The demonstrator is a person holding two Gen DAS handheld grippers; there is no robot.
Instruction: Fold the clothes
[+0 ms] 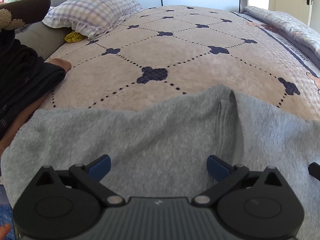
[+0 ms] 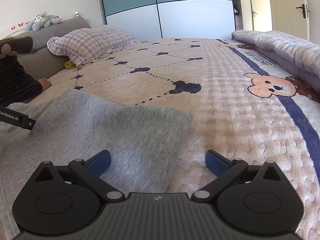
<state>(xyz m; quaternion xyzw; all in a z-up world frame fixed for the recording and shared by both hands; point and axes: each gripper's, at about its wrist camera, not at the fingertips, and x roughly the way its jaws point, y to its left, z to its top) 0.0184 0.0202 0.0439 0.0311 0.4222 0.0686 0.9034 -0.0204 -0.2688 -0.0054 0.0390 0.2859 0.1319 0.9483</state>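
Observation:
A grey sweatshirt (image 1: 140,136) lies spread on the bed's pink patterned blanket (image 1: 180,56). My left gripper (image 1: 159,167) is open, wide apart, just over the middle of the grey cloth, holding nothing. A raised fold with a ribbed band (image 1: 230,108) runs up to the right of it. In the right wrist view the sweatshirt (image 2: 104,128) has a folded part ending at a corner to the right. My right gripper (image 2: 158,163) is open over the cloth's right edge: the left finger is above grey cloth, the right finger above the blanket (image 2: 230,120). The left gripper's body (image 2: 18,118) shows at far left.
A stack of dark folded clothes (image 1: 24,74) sits at the left on the bed. A checked pillow (image 1: 94,12) and grey headboard cushion (image 2: 58,28) are at the far left. A rolled grey quilt (image 2: 280,46) lies along the right side. Wardrobe doors (image 2: 170,10) stand behind.

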